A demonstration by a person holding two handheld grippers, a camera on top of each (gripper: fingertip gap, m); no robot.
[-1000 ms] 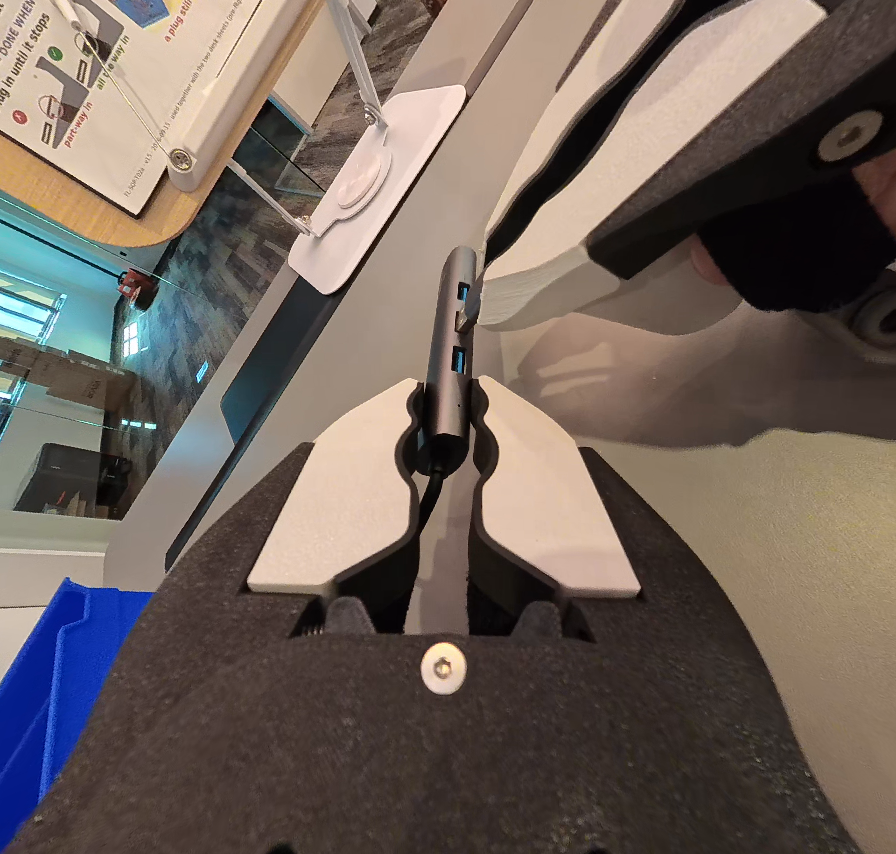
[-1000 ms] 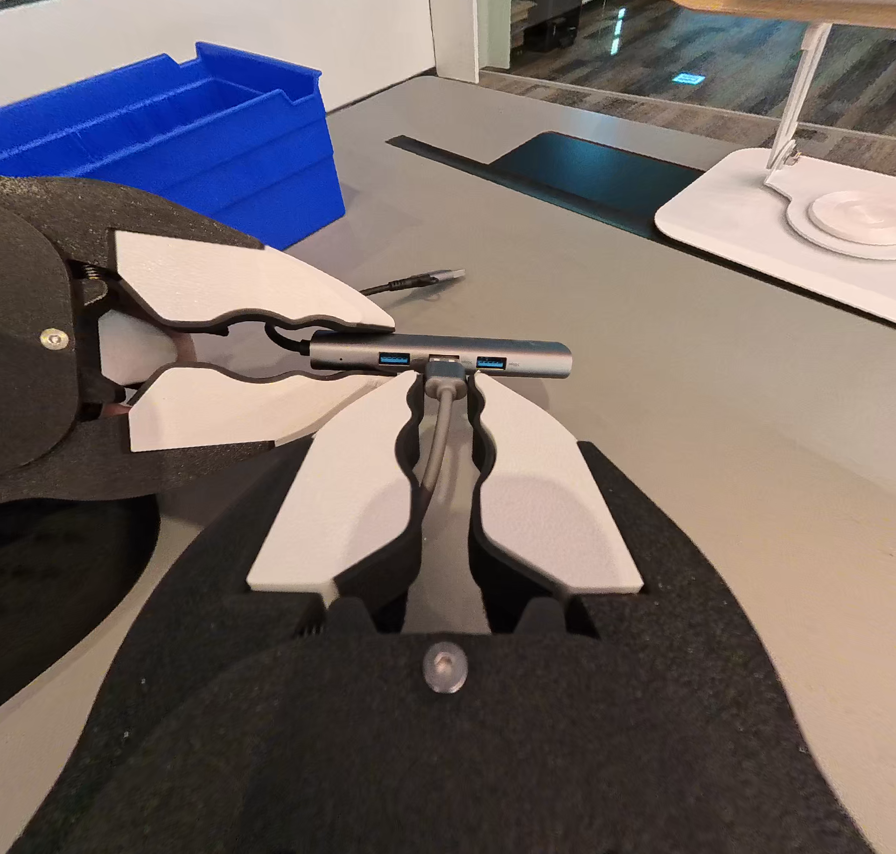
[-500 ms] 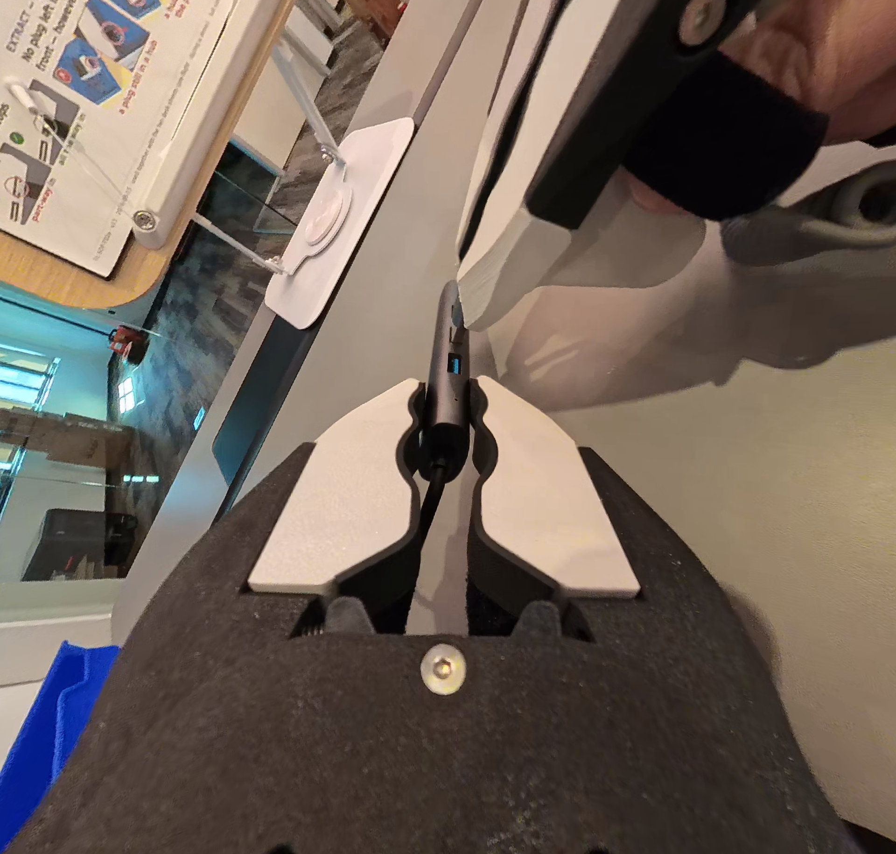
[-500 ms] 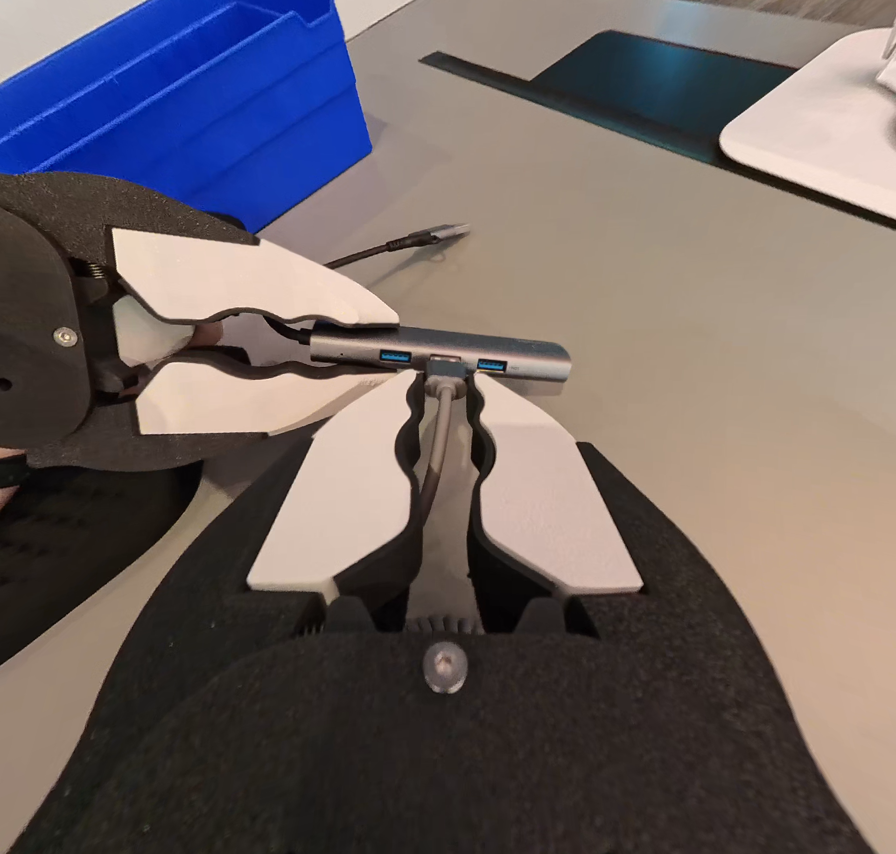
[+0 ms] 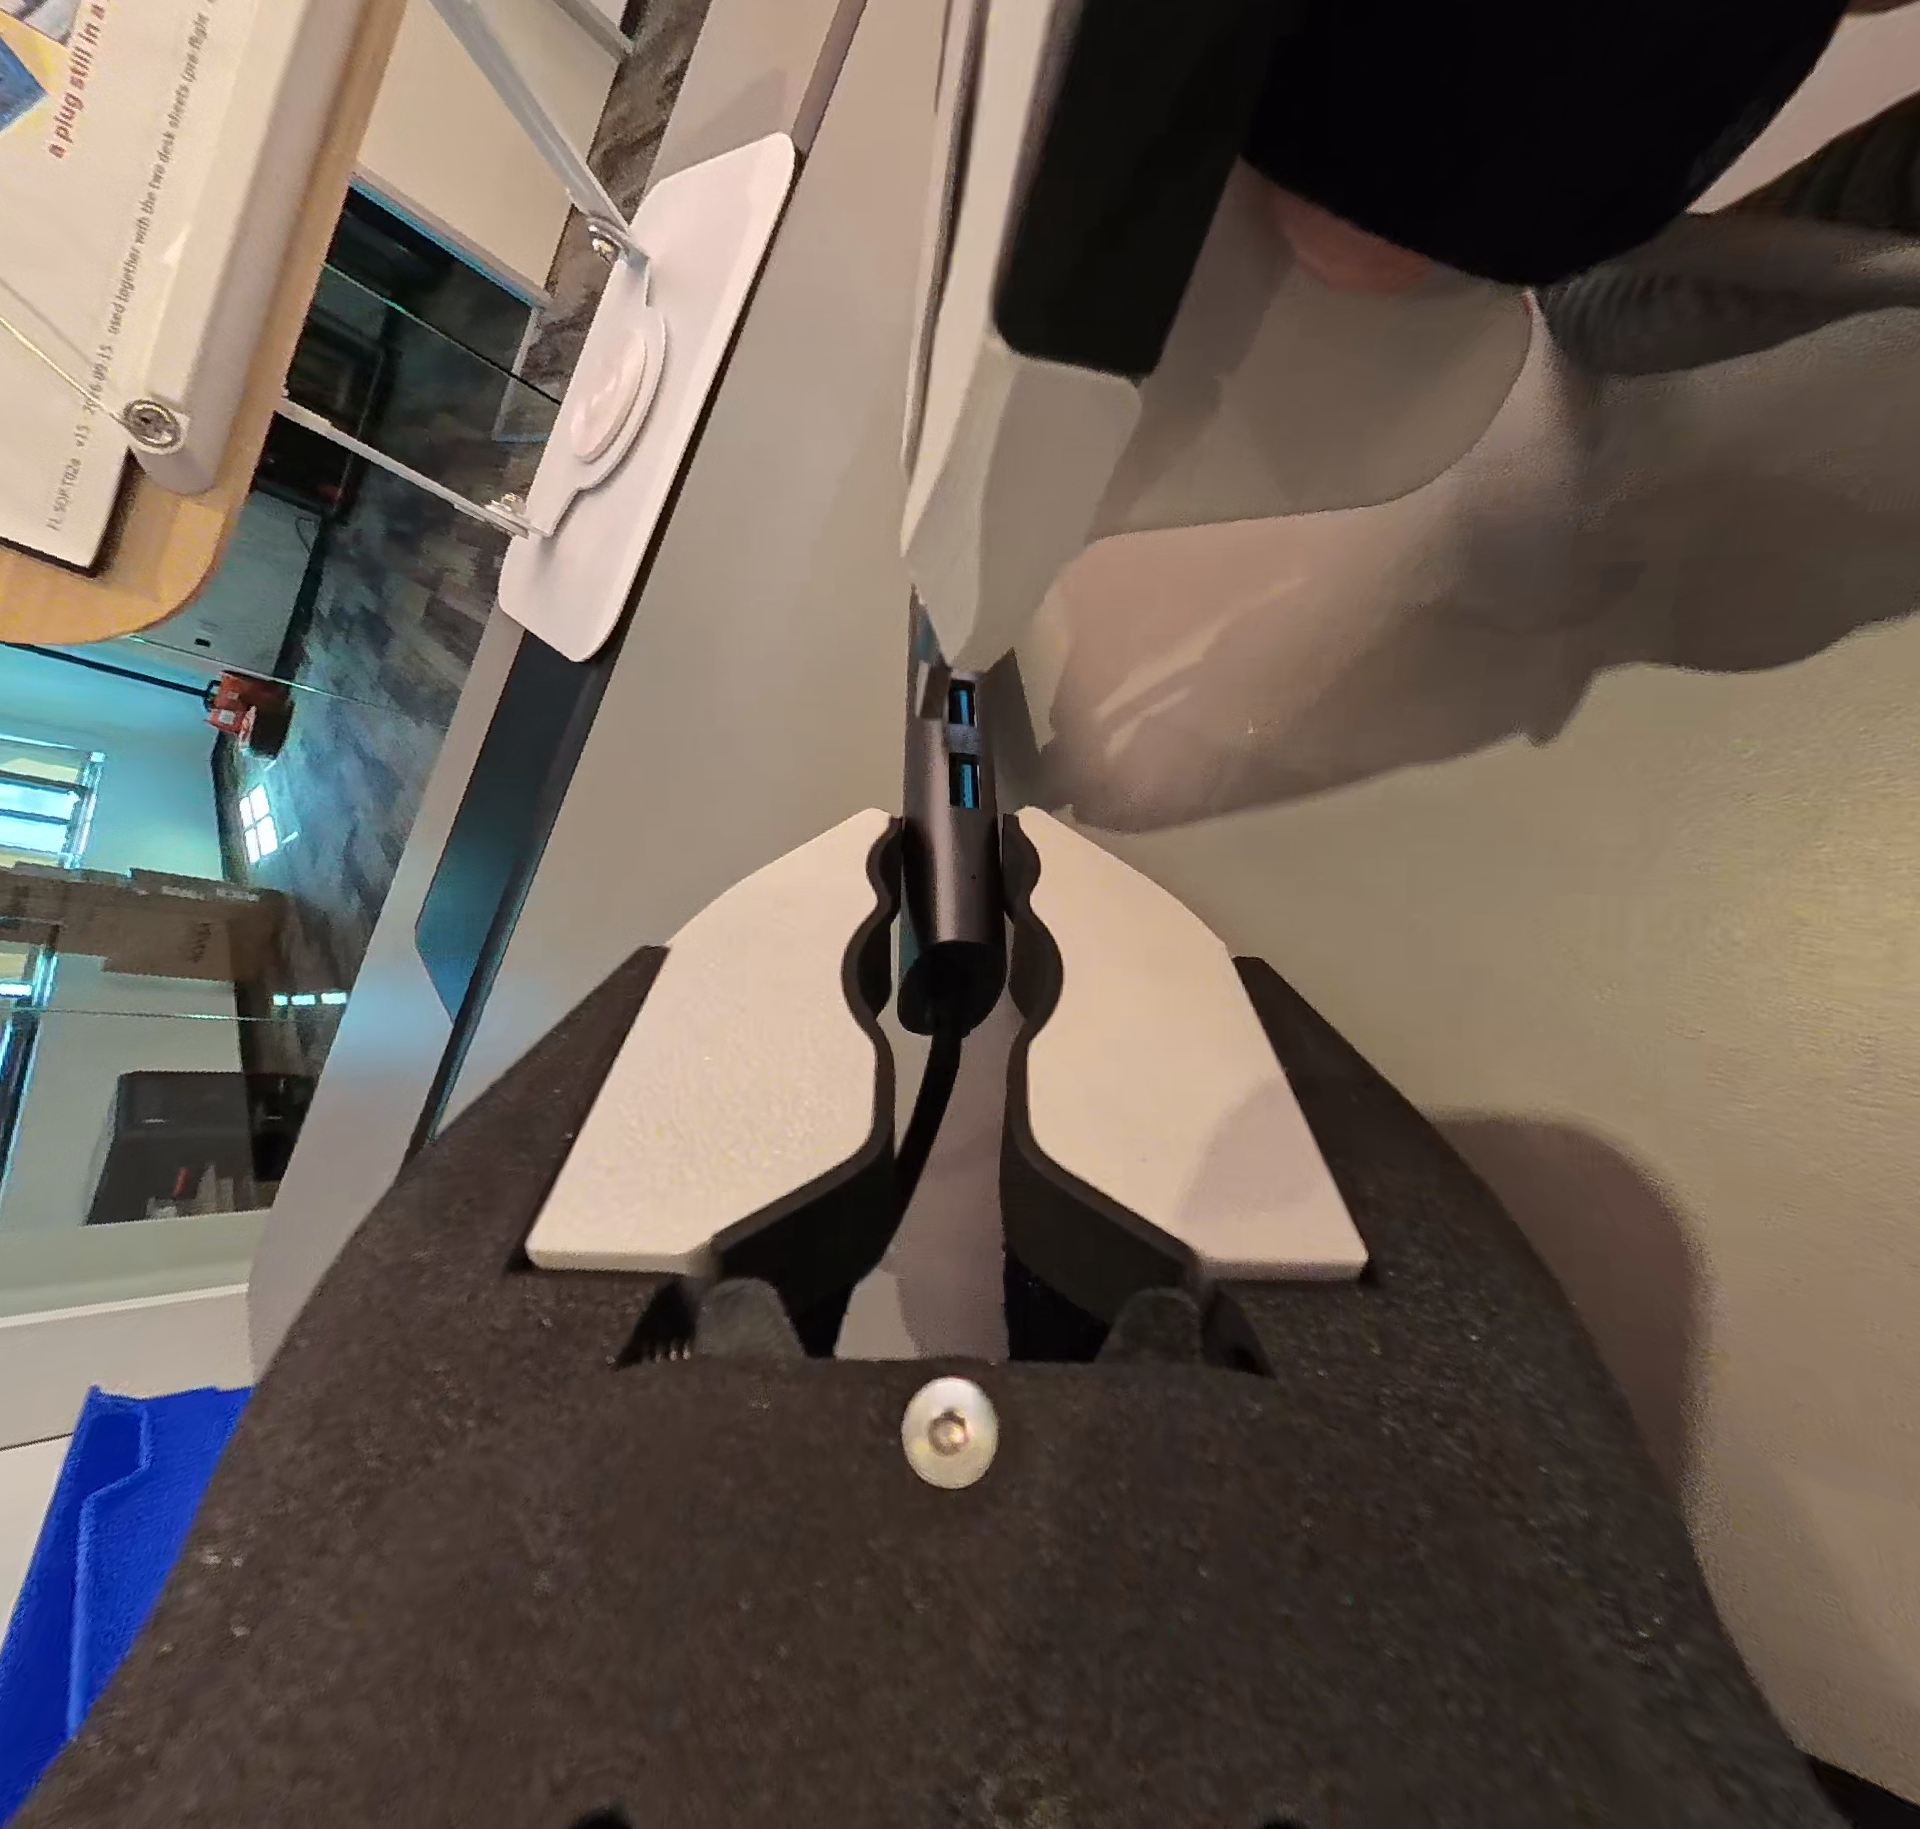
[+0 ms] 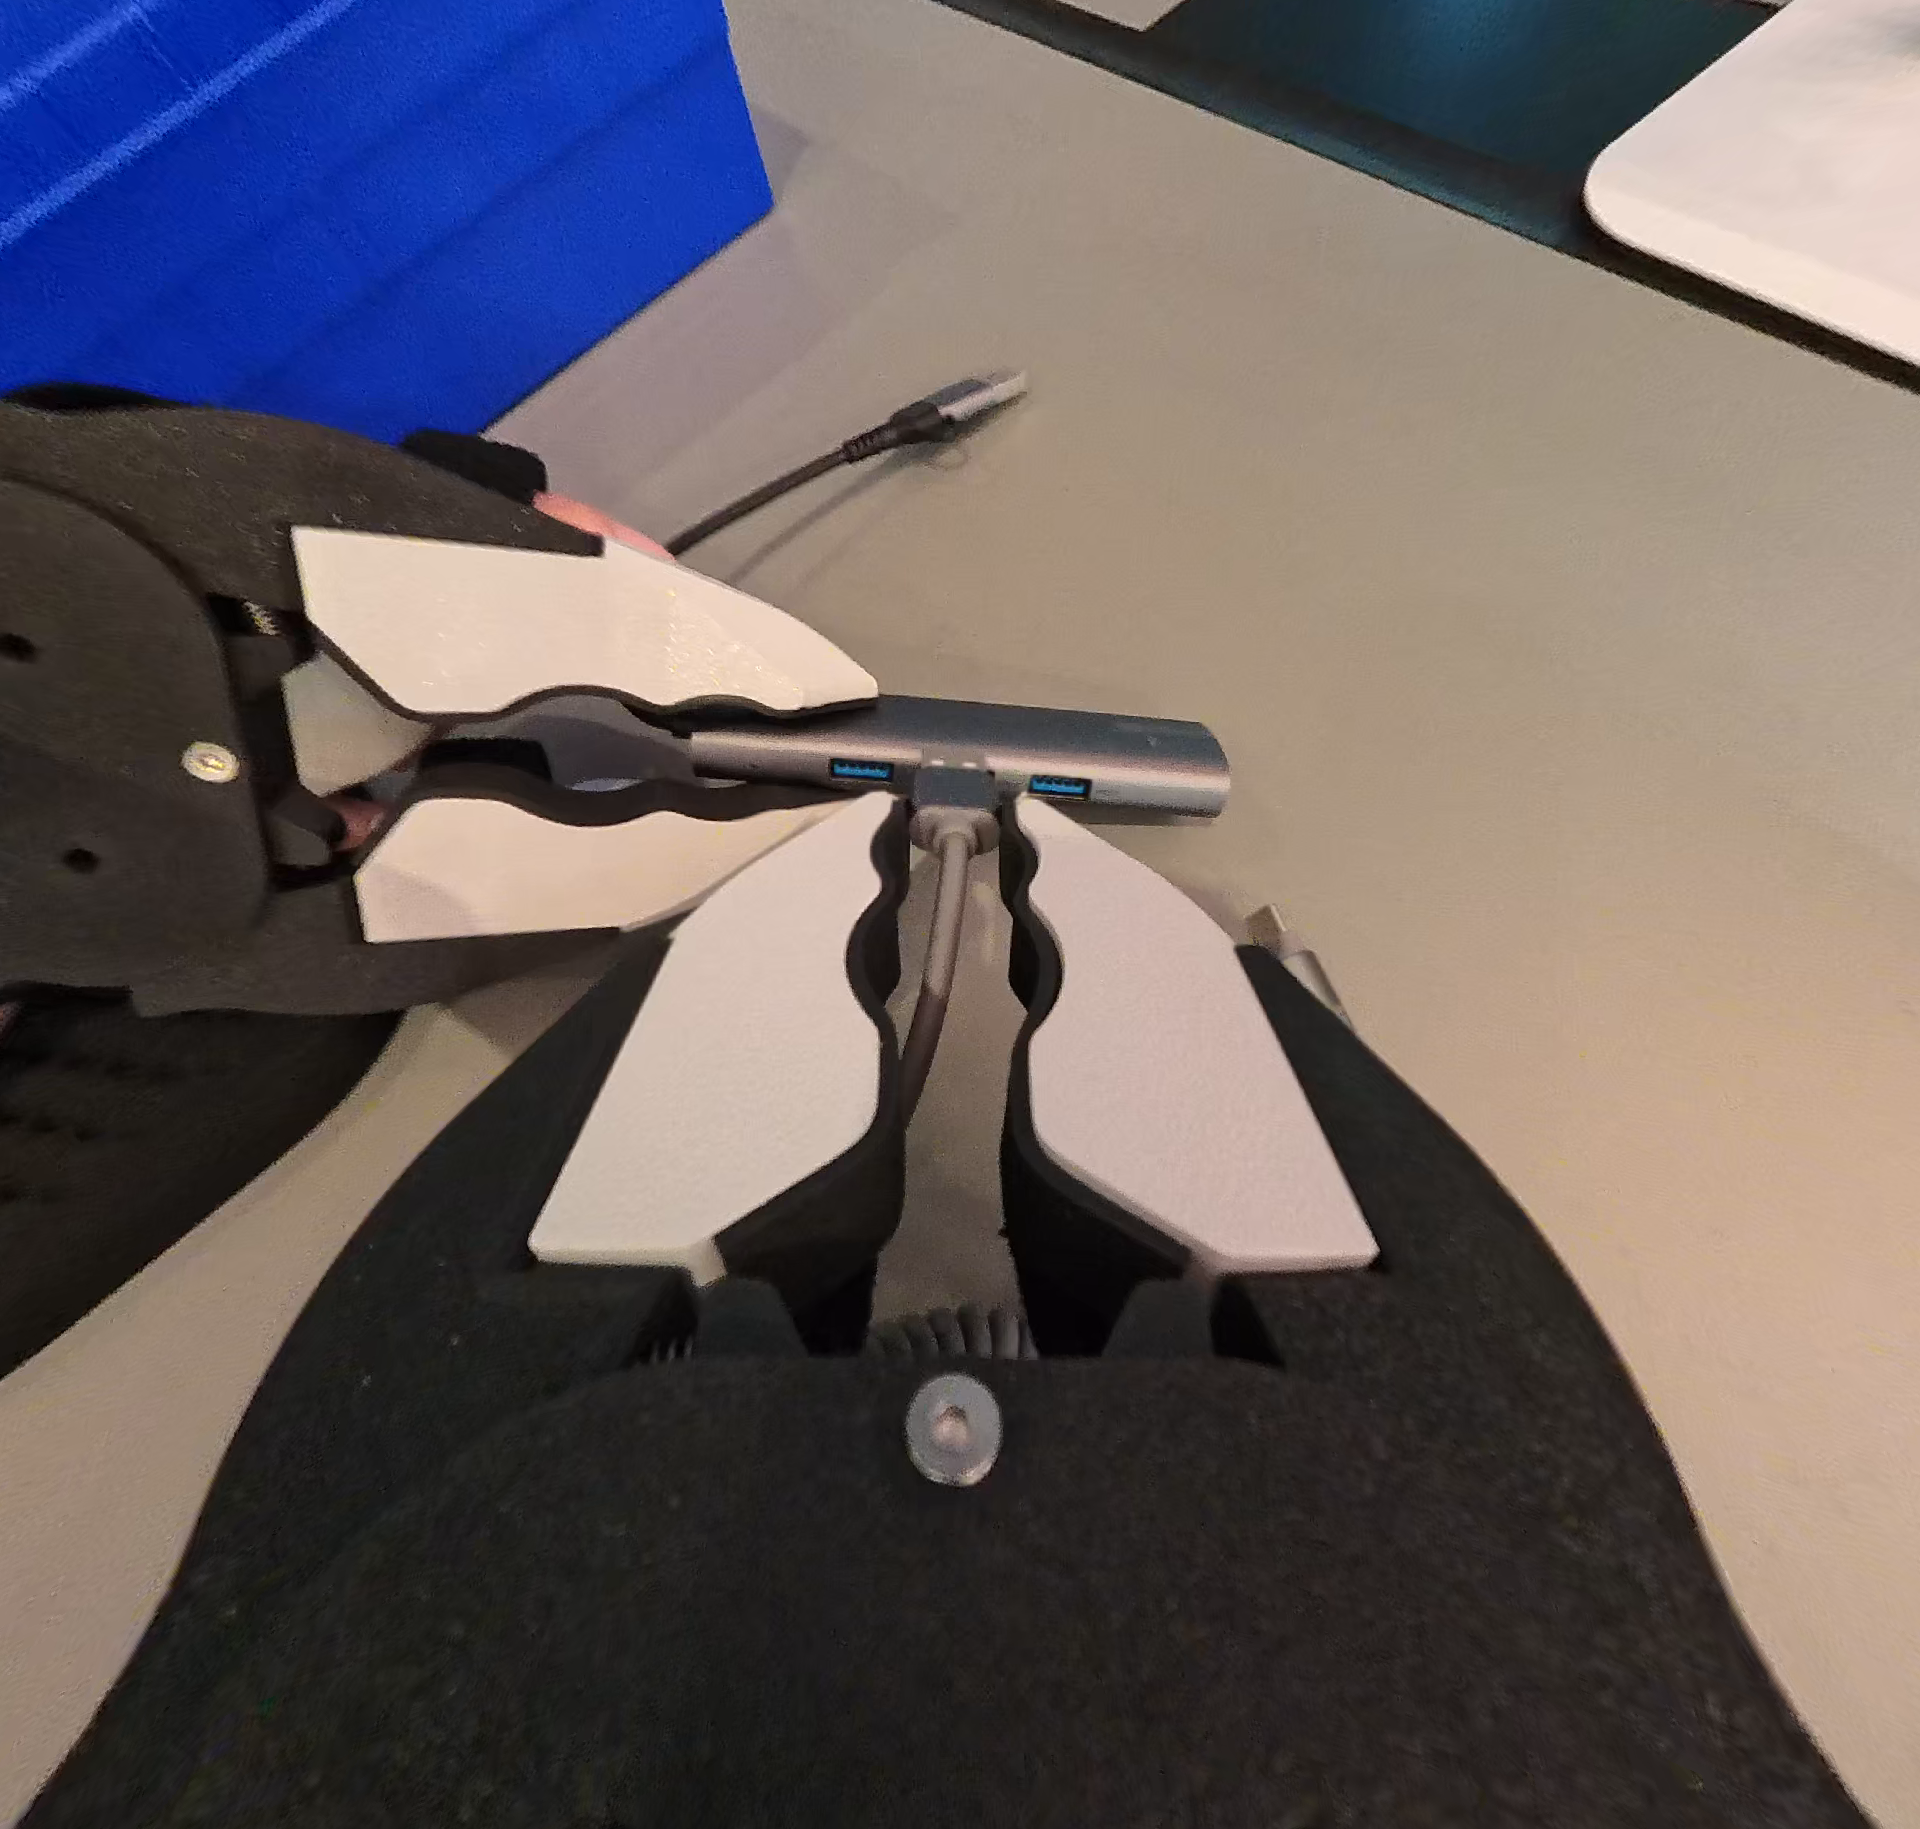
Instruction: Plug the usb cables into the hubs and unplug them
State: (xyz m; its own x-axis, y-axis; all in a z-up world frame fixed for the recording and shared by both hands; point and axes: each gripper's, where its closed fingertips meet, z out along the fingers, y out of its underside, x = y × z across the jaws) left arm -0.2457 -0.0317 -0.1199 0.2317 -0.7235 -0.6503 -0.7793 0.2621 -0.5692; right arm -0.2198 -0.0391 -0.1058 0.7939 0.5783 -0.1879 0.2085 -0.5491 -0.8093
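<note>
Grey anodised metal forms the hub (image 6: 1039,751), a slim rounded bar with blue-lined ports along its near face. Compared with one second ago, both cameras have closed in on the hub and the right wrist view has pitched downward, so the blue bin (image 6: 353,138) at far left now fills more of that view. The hold itself is unchanged: the plug (image 6: 948,790) sat at the middle port then and sits there now.

The left gripper (image 5: 951,844) has its fingers clamped on the hub's cable end. The right gripper (image 6: 948,823) has its fingers closed on the plug's grey housing, with the braided cable running back between them. The hub is held clear above the matte grey table (image 6: 1455,553), at the centre of the right wrist view.

Judgement: with the plug seated and the grip held, the insertion appears complete or nearly so; the next step is likely a straight pull to unplug, with the left gripper bracing.

Finger faces are smooth white plastic with scalloped dark inner edges; the gripper bodies are coarse black. A second connector (image 6: 971,395) on a dark braided lead lies loose on the table, far of the hub. A white stand base (image 6: 1787,169) lies at far right.
</note>
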